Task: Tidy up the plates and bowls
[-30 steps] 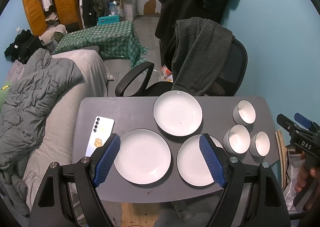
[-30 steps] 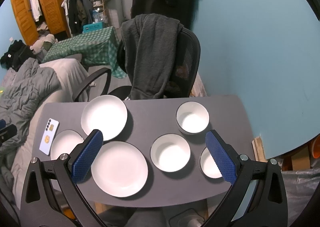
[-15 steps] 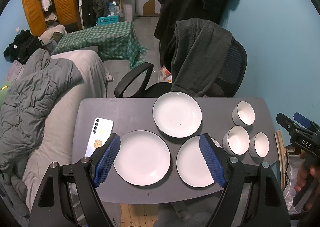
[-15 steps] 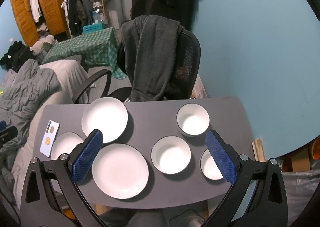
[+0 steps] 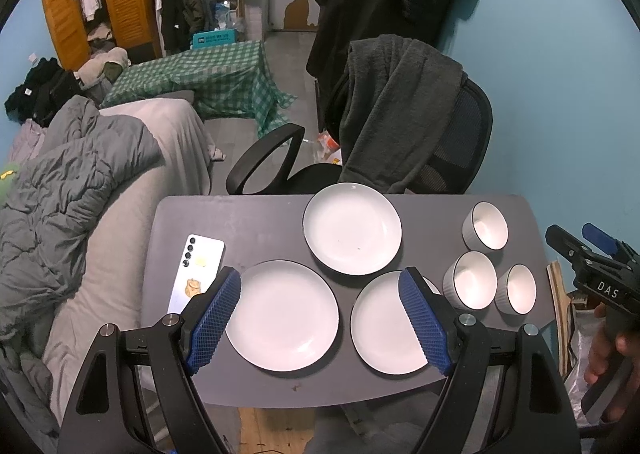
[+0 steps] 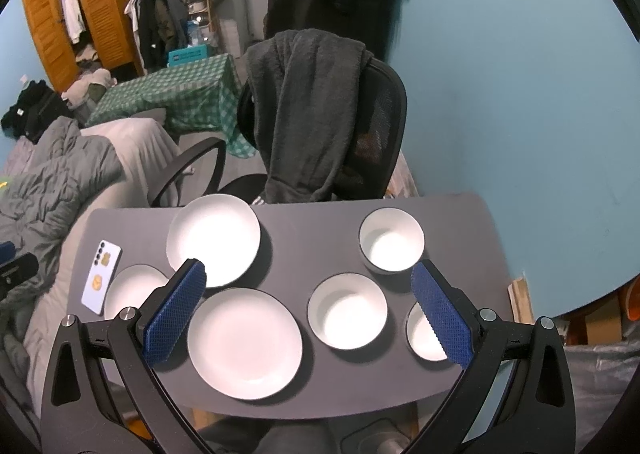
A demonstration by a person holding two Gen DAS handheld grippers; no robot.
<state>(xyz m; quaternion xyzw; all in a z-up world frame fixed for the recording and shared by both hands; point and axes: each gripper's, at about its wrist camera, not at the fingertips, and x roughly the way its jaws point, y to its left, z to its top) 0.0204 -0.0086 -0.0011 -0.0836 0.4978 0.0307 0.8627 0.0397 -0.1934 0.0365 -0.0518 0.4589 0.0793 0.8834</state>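
Left gripper [image 5: 320, 318] and right gripper [image 6: 308, 310] both spread wide, holding nothing, above the grey table [image 5: 256, 221], three white plates [image 5: 282, 316] left, three white bowls [image 6: 347, 316] right, all apart, phone [image 5: 197, 274] at left edge, draped office chair [image 5: 404, 121] beyond.

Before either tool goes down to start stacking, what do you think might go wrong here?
1. The two nearer bowls sit almost touching, so an open right tool reaching for one may knock the other.
2. The phone lies close beside the left plate; the left tool could shove it.
3. The smallest bowl sits near the table edge.
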